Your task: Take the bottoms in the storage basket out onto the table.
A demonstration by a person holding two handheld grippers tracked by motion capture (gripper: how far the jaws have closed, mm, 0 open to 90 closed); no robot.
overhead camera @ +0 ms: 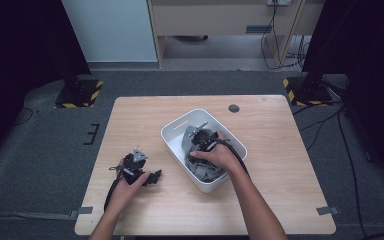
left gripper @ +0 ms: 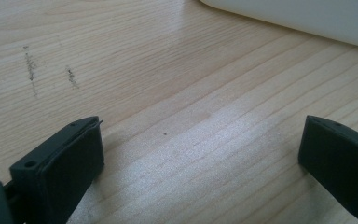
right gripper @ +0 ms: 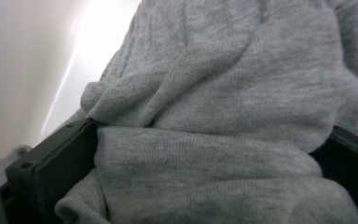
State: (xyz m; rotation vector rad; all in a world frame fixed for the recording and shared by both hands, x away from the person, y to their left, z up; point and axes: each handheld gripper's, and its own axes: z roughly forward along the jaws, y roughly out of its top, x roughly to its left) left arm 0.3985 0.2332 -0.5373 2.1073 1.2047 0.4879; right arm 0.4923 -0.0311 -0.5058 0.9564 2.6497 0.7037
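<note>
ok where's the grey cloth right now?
The grey cloth lies in the white bin right of the table's centre in the high view. The right gripper reaches into it, a fold bunched between its open jaws in the right gripper view.

– What do you see along the left gripper (left gripper: 200, 154)?

– I see its two black jaws standing wide apart, with nothing between them. Under them is the wooden table (left gripper: 168, 93), light in colour, with the grain running across.

– Any other thing near?

– Yes. On the wood at the upper left are a few dark marks (left gripper: 30, 70). At the top right corner I see the edge of a white bin (left gripper: 307, 18), well apart from the jaws.
</note>
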